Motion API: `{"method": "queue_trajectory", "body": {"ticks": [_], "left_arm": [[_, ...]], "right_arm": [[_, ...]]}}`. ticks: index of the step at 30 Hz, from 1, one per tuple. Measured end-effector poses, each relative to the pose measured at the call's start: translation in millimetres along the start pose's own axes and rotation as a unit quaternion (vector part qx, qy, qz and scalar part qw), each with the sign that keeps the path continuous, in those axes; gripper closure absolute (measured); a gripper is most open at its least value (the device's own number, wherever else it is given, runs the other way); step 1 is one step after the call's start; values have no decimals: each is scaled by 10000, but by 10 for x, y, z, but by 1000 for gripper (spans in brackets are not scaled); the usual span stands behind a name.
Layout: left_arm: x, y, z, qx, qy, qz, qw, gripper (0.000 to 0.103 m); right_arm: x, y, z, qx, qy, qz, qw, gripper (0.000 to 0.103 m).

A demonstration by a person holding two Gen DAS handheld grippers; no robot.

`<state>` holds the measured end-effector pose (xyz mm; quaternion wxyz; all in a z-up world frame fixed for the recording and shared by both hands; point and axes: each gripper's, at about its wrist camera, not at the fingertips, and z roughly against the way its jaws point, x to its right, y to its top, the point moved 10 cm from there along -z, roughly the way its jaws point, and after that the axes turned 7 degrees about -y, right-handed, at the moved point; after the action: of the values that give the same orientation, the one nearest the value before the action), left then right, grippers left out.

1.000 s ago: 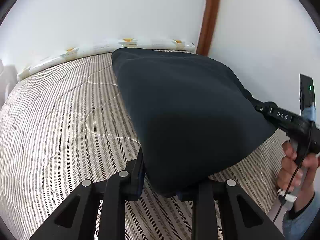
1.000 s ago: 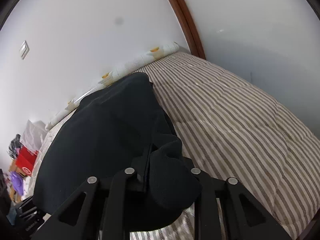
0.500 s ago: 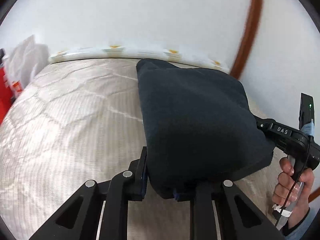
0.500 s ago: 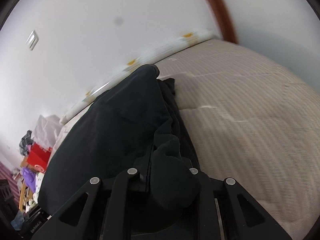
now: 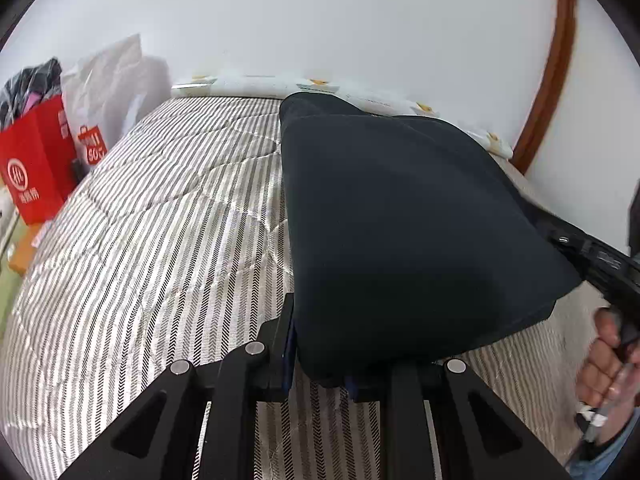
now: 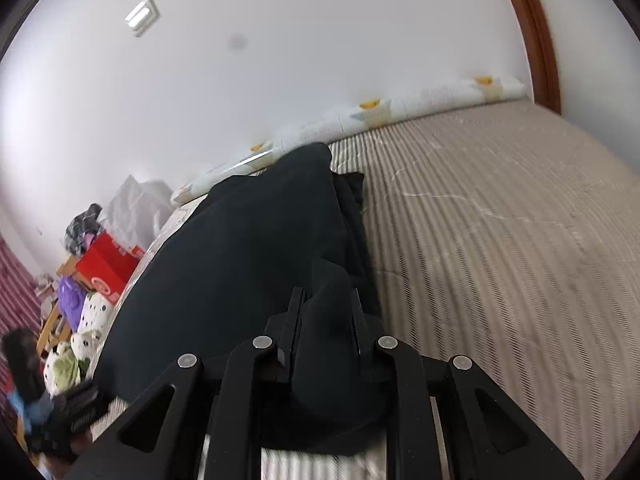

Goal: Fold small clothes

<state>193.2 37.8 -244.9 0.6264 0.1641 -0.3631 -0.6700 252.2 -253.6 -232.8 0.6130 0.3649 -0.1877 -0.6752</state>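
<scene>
The bed (image 5: pixel 160 216) fills most of both views, its quilt striped grey and white, with a white duck-print bolster (image 5: pixel 256 84) along the far edge against the wall. Over the bed I hold the dark navy garment (image 5: pixel 400 232) stretched between my two tools — the far end touches the quilt by the bolster, the near edge is lifted.

My left hand-held gripper (image 5: pixel 320 364) pinches the near left corner of the garment; my right hand-held gripper (image 6: pixel 324 320) is pressed onto a bunched fold at the other corner. From the left wrist view the right tool's black body shows at the far right, with my right hand (image 5: pixel 608 364) wrapped round its grip; lettering on that body is too blurred to read.

At the left, beside the bed, stands a red box (image 5: pixel 36 168) with a white circular logo and white characters I cannot make out, and a white plastic bag (image 5: pixel 108 92) with a red tag reading "50". A white switch plate (image 6: pixel 142 16) sits high on the wall.

Since half a second ago both cameras have swung left: the red box and bag are now fully in view on the left, and the brown door frame (image 5: pixel 548 92) has slid toward the right edge. My grip on the garment is unchanged.
</scene>
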Motion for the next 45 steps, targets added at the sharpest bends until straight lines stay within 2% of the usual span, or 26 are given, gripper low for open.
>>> {"method": "queue_trajectory", "body": {"ticks": [3,7,12,15,16,19,21,25,28,30,34,37,45], "left_arm": [[11,-44,35,-23,-66,-7,10000,85],[11,-66,51,-115,-252,66,9996,83],[59,-186,219,-243,-519,7,9984,81],[96,-207,381,-173,-761,27,9969,80],[115,-186,452,-97,-828,22,9965,77],[185,-37,632,220,-921,-85,9955,73],[217,105,672,346,-909,-151,9951,70],[186,343,489,354,-790,-187,9961,69],[93,333,229,140,-597,-129,9980,68],[65,210,93,-53,-636,-124,9979,66],[60,134,75,-106,-666,-297,9973,63],[44,250,148,-144,-776,-350,9963,61],[-116,498,59,-210,-977,-177,9948,57]], "right_arm": [[176,-122,178,-42,-281,269,9992,85],[385,-95,436,110,-686,386,9968,85],[120,102,731,476,-497,669,9954,85],[-177,114,616,466,-308,943,9940,85],[-229,89,545,429,-297,989,9937,85],[-218,-79,260,123,-546,1056,9928,85],[-95,-281,69,-249,-824,1064,9906,85],[-63,-359,163,-245,-949,1400,9853,85],[-91,-205,252,-298,-945,1504,9836,85],[-125,-40,281,-192,-988,1542,9829,84],[-210,307,146,-155,-914,1503,9843,62],[-319,559,-89,-232,-827,1492,9851,54],[-378,1042,-942,-758,-822,1092,9877,53]]}}
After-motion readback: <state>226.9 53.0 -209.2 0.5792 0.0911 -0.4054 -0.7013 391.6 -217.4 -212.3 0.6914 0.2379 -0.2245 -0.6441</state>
